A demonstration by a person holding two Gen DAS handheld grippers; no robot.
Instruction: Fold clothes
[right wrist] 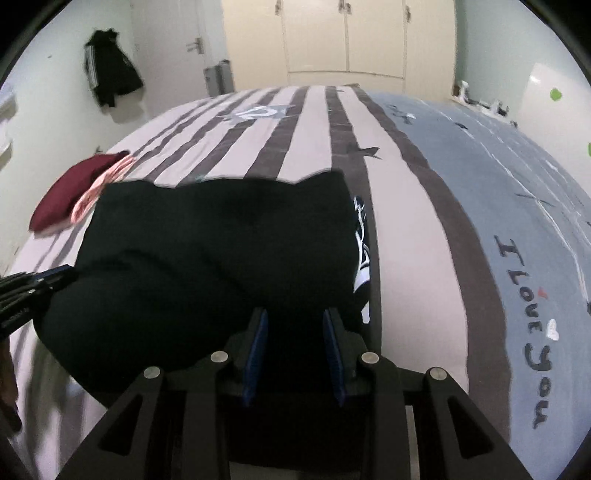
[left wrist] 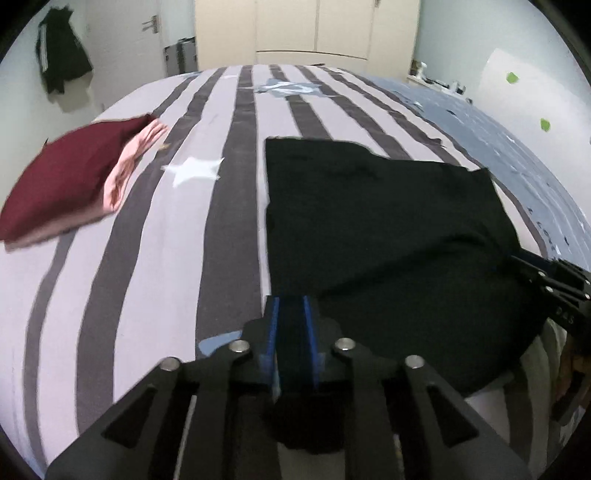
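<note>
A black garment (left wrist: 369, 221) lies partly folded on the striped bed cover (left wrist: 147, 277), its near edge lifted. My left gripper (left wrist: 291, 301) is shut on the near left edge, with black cloth between the blue pads. My right gripper (right wrist: 295, 314) holds the near right part of the black garment (right wrist: 221, 240); a thick bunch of cloth fills the gap between its fingers. A white print (right wrist: 362, 251) shows along the garment's right edge. Each gripper appears in the other's view: the right gripper (left wrist: 517, 260) and the left gripper (right wrist: 70, 271), both at the cloth's edge.
A folded dark red and pink stack (left wrist: 62, 184) lies on the bed's left side, also seen as the stack (right wrist: 70, 192). The cover's right part is grey-blue with writing (right wrist: 524, 314). Cream wardrobe doors (left wrist: 314, 29) stand beyond the bed. A dark jacket (right wrist: 107, 77) hangs on the left wall.
</note>
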